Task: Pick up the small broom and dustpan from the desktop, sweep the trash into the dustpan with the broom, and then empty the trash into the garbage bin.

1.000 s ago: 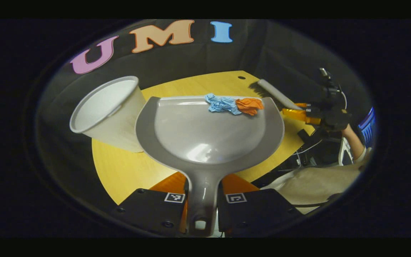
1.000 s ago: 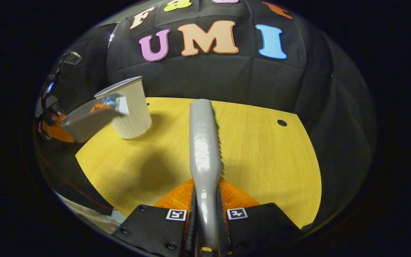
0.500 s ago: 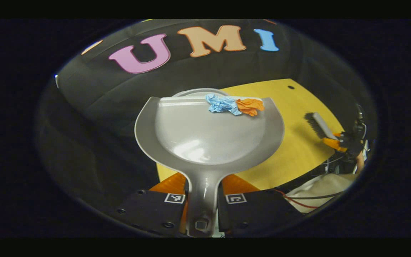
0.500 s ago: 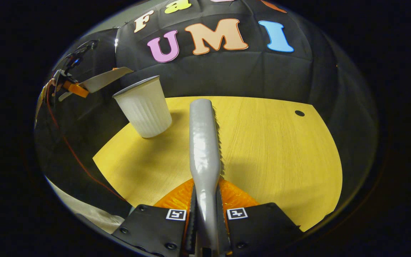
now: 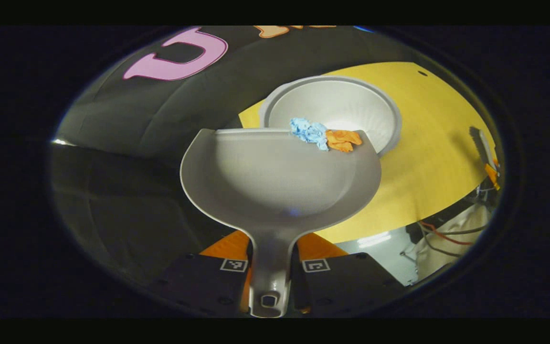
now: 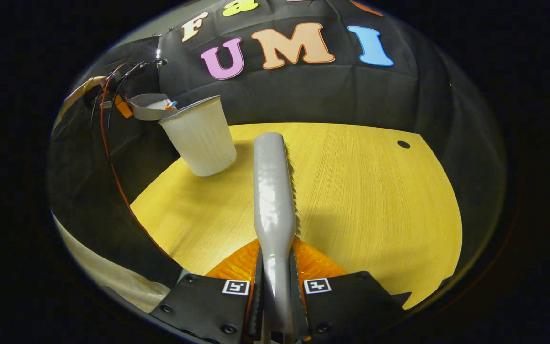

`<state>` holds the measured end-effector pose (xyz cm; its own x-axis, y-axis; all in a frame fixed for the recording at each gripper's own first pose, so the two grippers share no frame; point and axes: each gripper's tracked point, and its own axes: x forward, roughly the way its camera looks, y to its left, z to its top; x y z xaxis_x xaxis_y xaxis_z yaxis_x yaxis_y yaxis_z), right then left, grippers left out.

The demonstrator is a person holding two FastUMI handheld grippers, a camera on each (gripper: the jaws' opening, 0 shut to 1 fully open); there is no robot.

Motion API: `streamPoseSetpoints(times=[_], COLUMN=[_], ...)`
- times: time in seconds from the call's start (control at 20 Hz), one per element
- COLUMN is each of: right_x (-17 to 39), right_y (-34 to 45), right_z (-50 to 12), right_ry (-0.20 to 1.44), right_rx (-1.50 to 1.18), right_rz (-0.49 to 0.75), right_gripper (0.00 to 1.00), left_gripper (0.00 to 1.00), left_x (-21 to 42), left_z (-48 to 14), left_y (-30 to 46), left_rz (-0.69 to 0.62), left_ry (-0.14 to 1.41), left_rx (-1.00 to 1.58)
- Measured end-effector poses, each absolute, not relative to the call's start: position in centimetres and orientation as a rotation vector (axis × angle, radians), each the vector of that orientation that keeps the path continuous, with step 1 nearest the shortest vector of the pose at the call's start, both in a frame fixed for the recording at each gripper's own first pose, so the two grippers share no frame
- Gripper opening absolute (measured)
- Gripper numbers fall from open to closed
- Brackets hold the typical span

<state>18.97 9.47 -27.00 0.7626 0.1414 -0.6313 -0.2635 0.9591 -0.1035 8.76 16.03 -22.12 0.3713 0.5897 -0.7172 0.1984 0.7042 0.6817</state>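
Observation:
My left gripper [image 5: 271,267] is shut on the handle of the grey dustpan [image 5: 275,177]. The pan is tilted forward, its front lip over the mouth of the white garbage bin [image 5: 337,107]. A blue paper scrap [image 5: 307,131] and an orange paper scrap [image 5: 344,139] lie at that lip. In the right gripper view the dustpan [image 6: 147,106] hangs at the rim of the bin [image 6: 201,134] at upper left. My right gripper [image 6: 275,291] is shut on the handle of the small grey broom [image 6: 271,191], held above the yellow desktop [image 6: 361,200]. Far right in the left gripper view, the broom [image 5: 482,145] appears small.
The bin stands near the desktop's back left corner, close to the black cloth wall [image 6: 303,95]. A small hole [image 6: 403,144] marks the desktop at the back right. Red cables [image 6: 112,157] trail down on the left. A person's light clothing [image 5: 451,234] is beside the desk.
The dustpan has swung up over the bin and tipped forward; the bin's inside now lies beyond its lip. The scraps still lie at the lip. The broom has hardly moved.

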Motion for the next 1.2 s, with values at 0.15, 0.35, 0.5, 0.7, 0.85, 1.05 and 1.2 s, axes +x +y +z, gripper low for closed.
streamPoseSetpoints(times=[0.15,0.35,0.5,0.7,0.85,1.05,1.2], right_x=[18.8,18.8,19.1,19.4,19.6,19.3,18.4], right_y=[9.7,10.0,10.1,10.3,10.4,10.1,9.2], right_z=[-27.4,-27.3,-27.4,-27.1,-26.5,-26.0,-25.8], right_ry=[0.671,0.671,0.683,0.7,0.692,0.675,0.668], right_rx=[-0.181,-0.177,-0.185,-0.205,-0.208,-0.171,-0.151], right_rz=[0.222,0.227,0.227,0.229,0.23,0.213,0.191], right_gripper=[0.27,0.27,0.27,0.27,0.27,0.27,0.27], left_gripper=[0.27,0.27,0.27,0.27,0.27,0.26,0.27], left_x=[8.7,8.8,8.6,9.0,8.9,9.7,11.8], left_z=[-21.3,-21.3,-22.2,-23.8,-26.5,-29.0,-31.6], left_y=[16.1,16.3,16.2,16.4,15.1,9.7,5.5], left_rz=[0.303,0.296,0.272,0.245,0.15,-0.024,-0.143], left_ry=[1.231,1.208,1.165,1.025,0.905,0.814,0.775], left_rx=[0.867,0.887,0.843,0.802,0.75,0.721,0.683])
